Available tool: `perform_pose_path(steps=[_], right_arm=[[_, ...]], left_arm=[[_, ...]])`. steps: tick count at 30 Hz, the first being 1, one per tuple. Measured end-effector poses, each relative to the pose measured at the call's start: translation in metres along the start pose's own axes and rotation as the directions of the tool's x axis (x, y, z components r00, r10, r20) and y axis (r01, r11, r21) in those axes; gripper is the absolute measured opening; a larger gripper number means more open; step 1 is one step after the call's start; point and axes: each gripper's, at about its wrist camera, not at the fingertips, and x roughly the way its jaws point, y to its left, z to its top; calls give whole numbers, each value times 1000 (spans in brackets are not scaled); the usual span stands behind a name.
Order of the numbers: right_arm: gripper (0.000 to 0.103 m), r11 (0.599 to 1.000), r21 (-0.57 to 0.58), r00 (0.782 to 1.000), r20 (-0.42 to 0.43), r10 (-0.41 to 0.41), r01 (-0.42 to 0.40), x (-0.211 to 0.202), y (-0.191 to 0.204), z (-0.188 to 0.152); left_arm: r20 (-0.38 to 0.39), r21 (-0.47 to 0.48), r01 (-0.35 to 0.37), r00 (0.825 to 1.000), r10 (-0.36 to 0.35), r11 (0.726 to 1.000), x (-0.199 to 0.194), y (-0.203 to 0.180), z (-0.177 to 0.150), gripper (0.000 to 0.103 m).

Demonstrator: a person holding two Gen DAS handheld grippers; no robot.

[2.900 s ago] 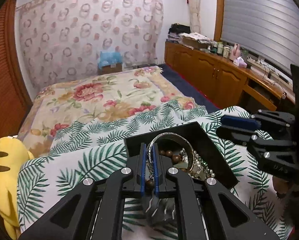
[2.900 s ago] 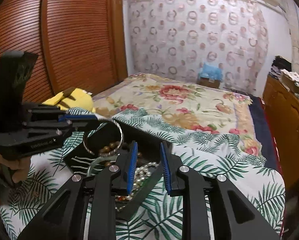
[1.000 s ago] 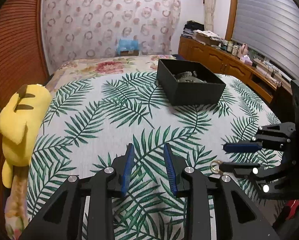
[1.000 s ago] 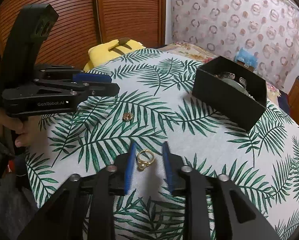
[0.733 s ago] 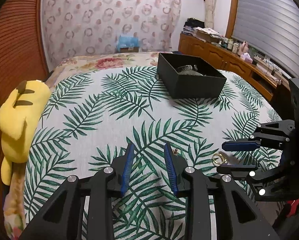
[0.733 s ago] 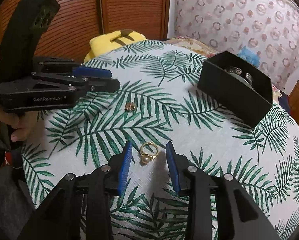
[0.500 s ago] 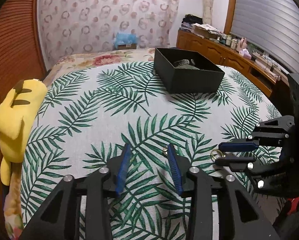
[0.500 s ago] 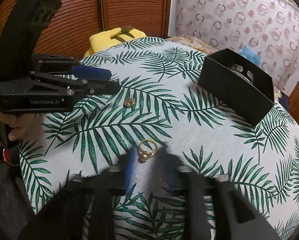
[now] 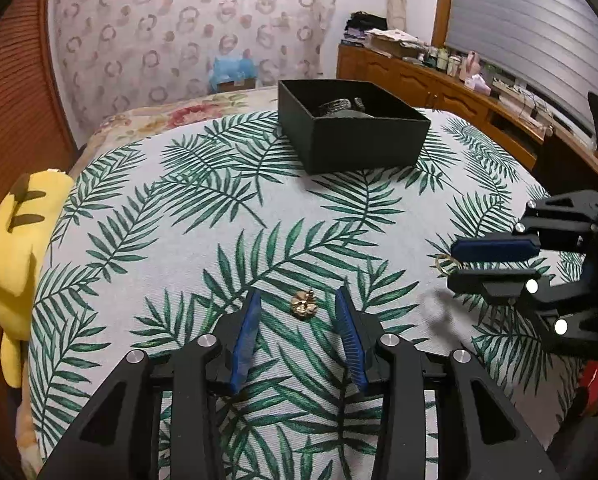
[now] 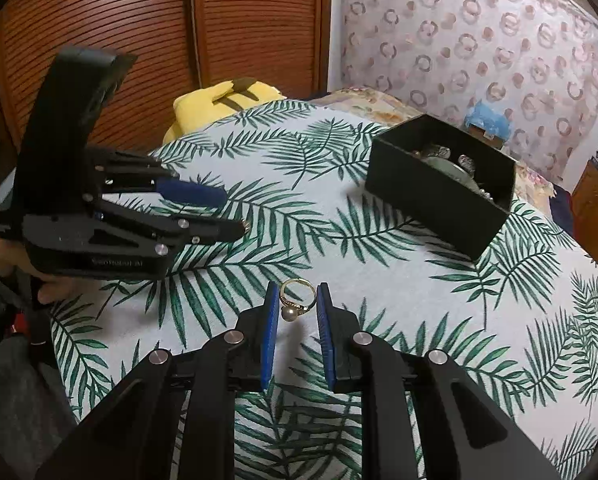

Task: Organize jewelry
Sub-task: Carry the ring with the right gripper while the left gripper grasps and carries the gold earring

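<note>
I am lining up my left gripper [image 9: 299, 312], its jaws spread wide around one small gold earring [image 9: 304, 305] lying on the leaf-print cloth [image 9: 171, 240]; I judge I should be lowering squarely before pinching, since it is tiny. My right gripper [image 10: 297, 304] is open too, bracketing one gold pearl ring [image 10: 295, 300] without touching it. Both pieces are sitting well apart from the one black box [image 10: 431, 196], already holding several pieces, far right.
</note>
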Motion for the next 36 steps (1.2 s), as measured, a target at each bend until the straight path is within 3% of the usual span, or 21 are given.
perform_pose_path(steps=[3,10,13,21,36], right_arm=[[21,1000,3,1000,2,-3,3,-1,-2,1],[21,1000,6,1000,5,-4,3,-1,-3,2],[21,1000,8,1000,10,-2,2,-2,-3,2],[21,999,33,999,35,-22,20,-12,-17,4],[21,992,54,987,104,-122,117,-31,-70,42]], left_arm=[[-9,10,-5,1000,5,1000,3,-3,0,26],[-20,21,-15,1000,16,1000,8,-4,-1,25],[-20,17,-15,1000,15,1000,9,-4,-1,14],[17,-25,-28,999,28,999,4,-2,5,14],[123,-1,-32,992,32,999,-14,-11,61,14]])
